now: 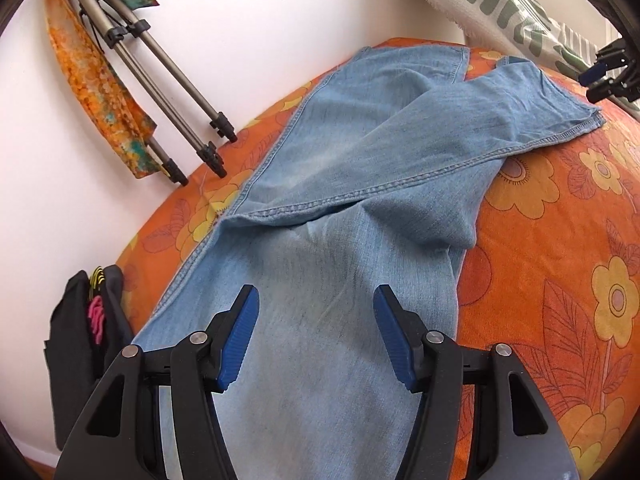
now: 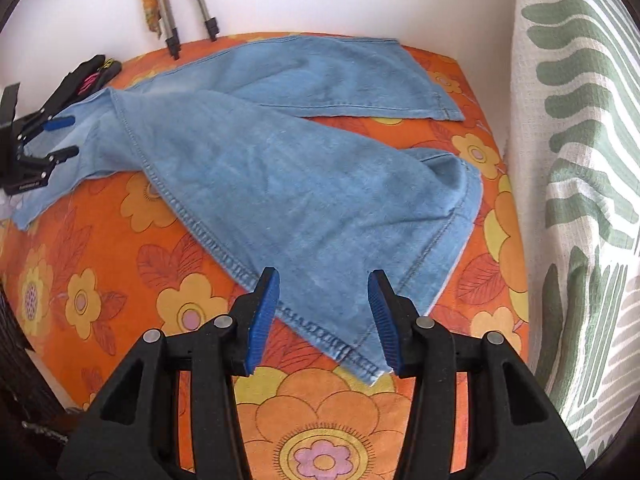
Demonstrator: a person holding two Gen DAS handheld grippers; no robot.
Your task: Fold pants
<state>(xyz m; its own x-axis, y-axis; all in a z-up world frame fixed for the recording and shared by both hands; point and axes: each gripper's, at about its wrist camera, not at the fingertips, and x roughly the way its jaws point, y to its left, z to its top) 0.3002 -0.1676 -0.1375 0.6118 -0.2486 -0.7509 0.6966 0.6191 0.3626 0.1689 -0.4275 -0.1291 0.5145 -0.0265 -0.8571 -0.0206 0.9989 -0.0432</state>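
A: Which step is in hand?

B: An early one, I'd judge. The pants (image 2: 280,168) are lying on the bed (image 2: 100,280), over its orange flowered cover, with the legs splayed apart and one leg crossing the other near the crotch.

A: And the grippers?

B: The left gripper (image 1: 316,336) is hovering over the waist end, fingers apart, clamping nothing. The right gripper (image 2: 324,320) is hanging over one leg's hem, fingers likewise spread and empty.

A: What is the next move calling for?

B: Probably closing on that hem and bringing the leg over its mate, seams aligned.

A: How is the cloth looking?

B: Light blue denim, soft, rumpled at the hem.
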